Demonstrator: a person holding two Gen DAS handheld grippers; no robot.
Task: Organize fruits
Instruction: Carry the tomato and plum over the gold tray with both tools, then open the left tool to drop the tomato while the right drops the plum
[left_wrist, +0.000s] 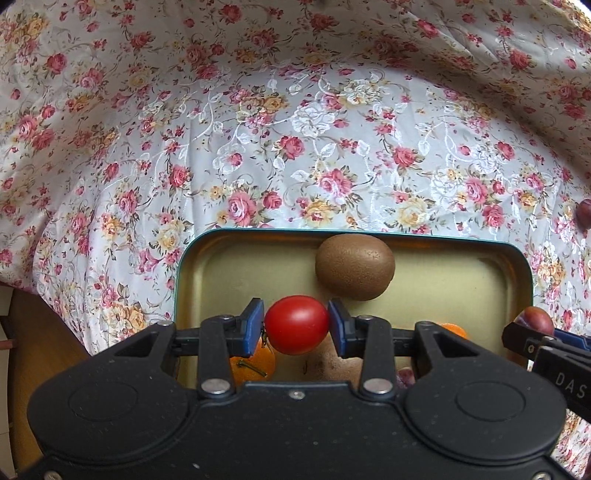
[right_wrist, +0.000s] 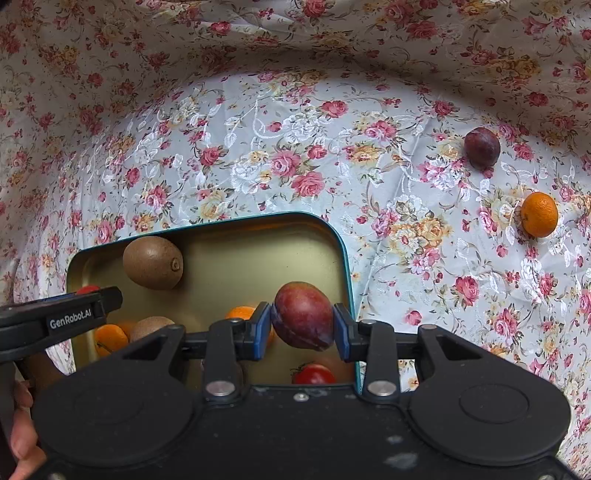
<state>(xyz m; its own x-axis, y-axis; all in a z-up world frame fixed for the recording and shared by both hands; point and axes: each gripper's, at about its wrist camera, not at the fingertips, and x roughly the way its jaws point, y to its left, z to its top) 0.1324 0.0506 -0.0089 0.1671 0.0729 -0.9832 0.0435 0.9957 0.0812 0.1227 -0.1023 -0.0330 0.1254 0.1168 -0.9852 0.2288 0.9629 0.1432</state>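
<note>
My left gripper (left_wrist: 296, 325) is shut on a red tomato (left_wrist: 296, 325), held over the teal-rimmed gold tin (left_wrist: 236, 266). A brown kiwi (left_wrist: 354, 266) lies in the tin just beyond it, and an orange (left_wrist: 253, 363) shows below the left pad. My right gripper (right_wrist: 303, 325) is shut on a dark red plum (right_wrist: 303, 320) above the tin (right_wrist: 258, 251) near its right wall. In the right wrist view the tin holds a kiwi (right_wrist: 153, 262), oranges (right_wrist: 110, 338), a second kiwi (right_wrist: 149, 326) and a tomato (right_wrist: 314, 373). The left gripper (right_wrist: 55, 321) enters from the left.
On the floral cloth (right_wrist: 295, 166) to the right of the tin lie a loose plum (right_wrist: 482, 147) and a loose orange (right_wrist: 539, 214). A hand (right_wrist: 20, 435) shows at the lower left. A wooden floor (left_wrist: 40, 354) lies past the cloth's left edge.
</note>
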